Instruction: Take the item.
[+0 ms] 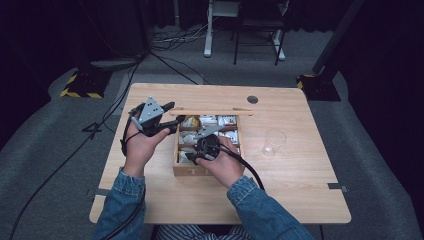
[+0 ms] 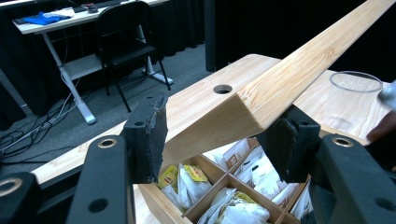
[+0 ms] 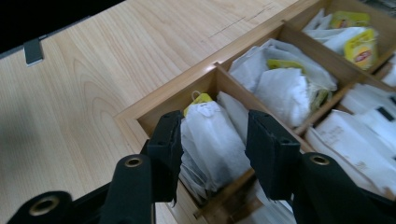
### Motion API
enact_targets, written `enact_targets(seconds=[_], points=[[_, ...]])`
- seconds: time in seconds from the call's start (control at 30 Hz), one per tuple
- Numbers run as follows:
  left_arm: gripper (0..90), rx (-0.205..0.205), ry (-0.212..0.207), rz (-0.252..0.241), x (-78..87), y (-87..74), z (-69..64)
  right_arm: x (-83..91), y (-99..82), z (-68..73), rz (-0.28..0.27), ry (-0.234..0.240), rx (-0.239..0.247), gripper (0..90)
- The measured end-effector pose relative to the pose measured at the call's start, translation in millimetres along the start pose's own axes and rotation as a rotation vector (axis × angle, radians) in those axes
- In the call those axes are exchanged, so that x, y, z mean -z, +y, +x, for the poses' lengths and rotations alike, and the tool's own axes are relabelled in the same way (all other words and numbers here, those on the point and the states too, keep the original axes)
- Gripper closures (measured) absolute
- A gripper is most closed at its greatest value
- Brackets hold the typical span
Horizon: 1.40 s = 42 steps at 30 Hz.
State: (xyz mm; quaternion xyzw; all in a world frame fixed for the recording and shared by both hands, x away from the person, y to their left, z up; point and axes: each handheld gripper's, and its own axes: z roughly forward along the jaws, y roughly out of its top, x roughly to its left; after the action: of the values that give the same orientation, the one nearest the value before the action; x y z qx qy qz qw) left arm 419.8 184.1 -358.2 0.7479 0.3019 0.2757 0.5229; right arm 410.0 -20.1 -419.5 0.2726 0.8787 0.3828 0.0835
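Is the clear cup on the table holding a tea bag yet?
No: in the high view the clear cup stands empty on the table, right of the wooden tea box.

The tabletop [image 1: 150, 200] is light wood with wavy lines. The box [image 1: 185, 171] and its lid [image 2: 299, 70] are the same pale wood. The tea bags [image 3: 212, 140] are white, and some have yellow tags. The cup [image 1: 274, 142] is see-through. Both grippers are black. The sleeves [image 1: 260, 210] are blue denim. The floor [image 1: 380, 150] is grey.
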Motion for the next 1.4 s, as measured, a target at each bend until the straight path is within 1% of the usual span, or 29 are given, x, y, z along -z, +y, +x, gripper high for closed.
enact_targets(seconds=[0.27,0.4,0.47,0.57,0.6,0.63,0.73,0.87,1.1,1.3,1.4], points=[[44.6,-0.001,0.000,0.000,0.1,-0.2,0.0,-15.4,1.3,3.0,0.037,0.001,0.022,56.9],[44.6,-0.001,-0.001,0.000,0.1,-0.3,0.0,-20.0,1.4,3.9,0.046,0.000,0.027,57.2],[44.6,-0.001,-0.001,0.000,0.1,-0.4,0.0,-21.9,1.6,4.0,0.052,-0.009,0.033,58.1],[44.6,0.002,-0.002,-0.001,0.0,-0.5,-0.1,-24.7,1.5,3.7,0.072,-0.027,0.043,61.1],[44.6,0.003,-0.003,-0.002,0.0,-0.5,-0.1,-25.2,1.4,2.6,0.079,-0.032,0.054,62.7],[44.6,0.003,-0.002,-0.002,0.0,-0.5,-0.1,-25.0,1.4,2.2,0.084,-0.038,0.050,63.8],[44.6,0.004,-0.003,-0.002,-0.1,-0.6,0.0,-23.7,1.8,0.1,0.084,-0.048,0.054,67.2],[44.6,0.003,-0.002,-0.002,0.0,-0.5,-0.1,-23.0,2.3,-0.8,0.088,-0.062,0.070,73.1],[44.6,-0.001,-0.009,0.002,-1.4,-0.6,-1.0,-26.3,2.8,2.9,0.102,-0.065,0.088,78.4],[44.5,-0.003,-0.013,0.002,-2.4,-0.6,-1.8,-27.1,4.1,4.3,0.109,-0.066,0.118,89.5],[44.6,-0.002,-0.013,0.002,-2.4,-0.6,-2.1,-25.9,4.2,4.6,0.108,-0.069,0.124,90.0]])
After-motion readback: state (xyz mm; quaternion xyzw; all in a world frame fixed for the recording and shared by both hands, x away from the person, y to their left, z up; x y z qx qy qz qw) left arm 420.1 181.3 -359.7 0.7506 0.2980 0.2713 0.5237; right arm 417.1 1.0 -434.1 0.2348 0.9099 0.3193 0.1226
